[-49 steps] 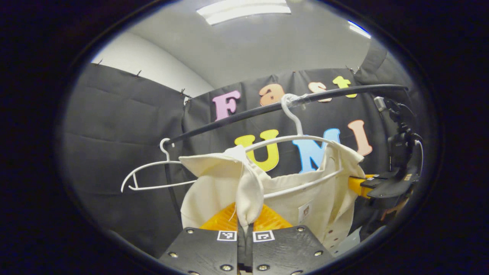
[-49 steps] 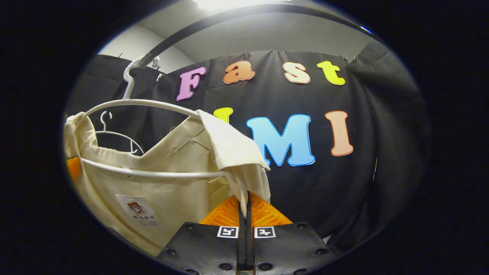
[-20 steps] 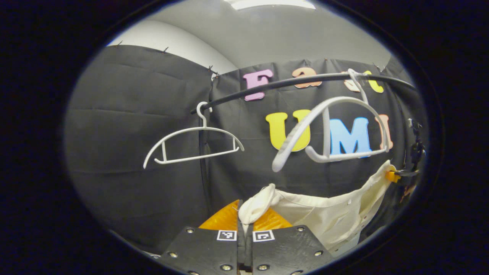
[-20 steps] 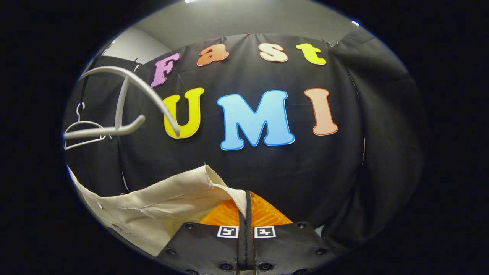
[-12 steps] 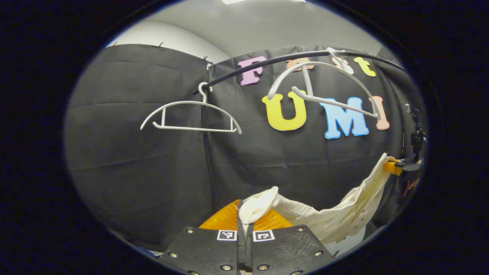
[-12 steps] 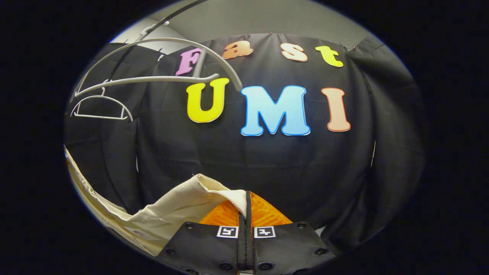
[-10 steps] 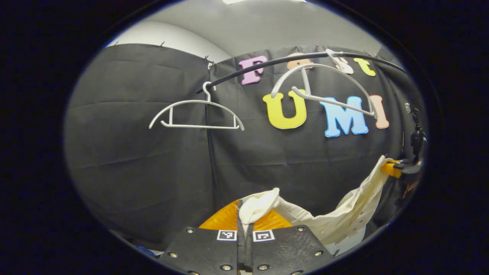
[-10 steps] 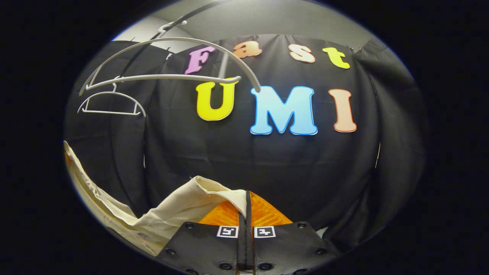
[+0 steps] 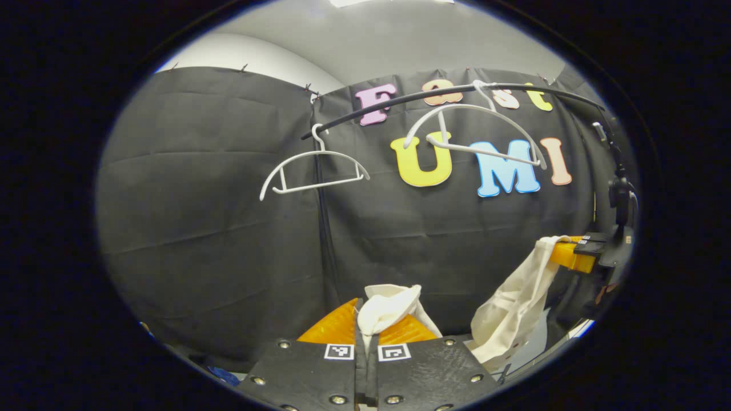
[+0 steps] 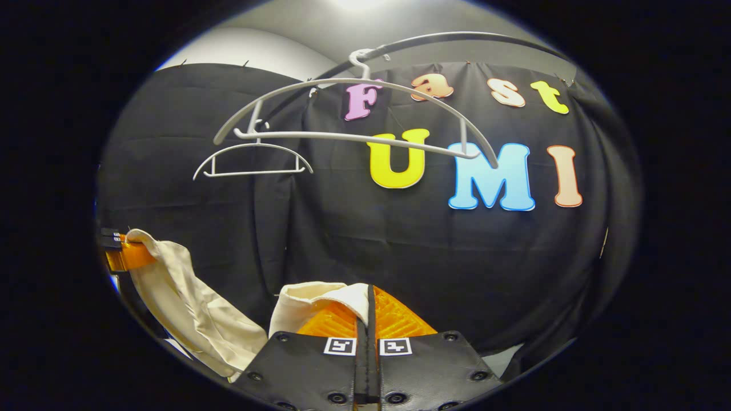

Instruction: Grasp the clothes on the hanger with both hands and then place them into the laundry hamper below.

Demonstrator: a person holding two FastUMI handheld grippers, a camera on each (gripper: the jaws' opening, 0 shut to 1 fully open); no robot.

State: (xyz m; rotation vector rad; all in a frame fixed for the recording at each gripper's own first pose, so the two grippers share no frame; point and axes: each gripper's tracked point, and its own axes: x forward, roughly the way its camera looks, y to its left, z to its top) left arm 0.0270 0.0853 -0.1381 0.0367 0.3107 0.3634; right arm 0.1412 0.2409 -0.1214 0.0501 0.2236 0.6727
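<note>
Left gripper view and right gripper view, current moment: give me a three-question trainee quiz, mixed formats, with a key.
1. True or false: the cream garment hangs on a white hanger.
2. How many hangers are on the black rail? A) one B) two C) three
3. Fill in: the left gripper and right gripper each have their fingers closed on the ____.

Key: 1. False, both hangers are bare, including the farther hanger. 2. B. 3. garment.

left tool [image 9: 366, 319]: closed on cream shirt [image 9: 514, 302] | right tool [image 9: 562, 254]: grips shirt's far end | two bare hangers [image 9: 314, 171] on rail [image 9: 400, 100]
</note>
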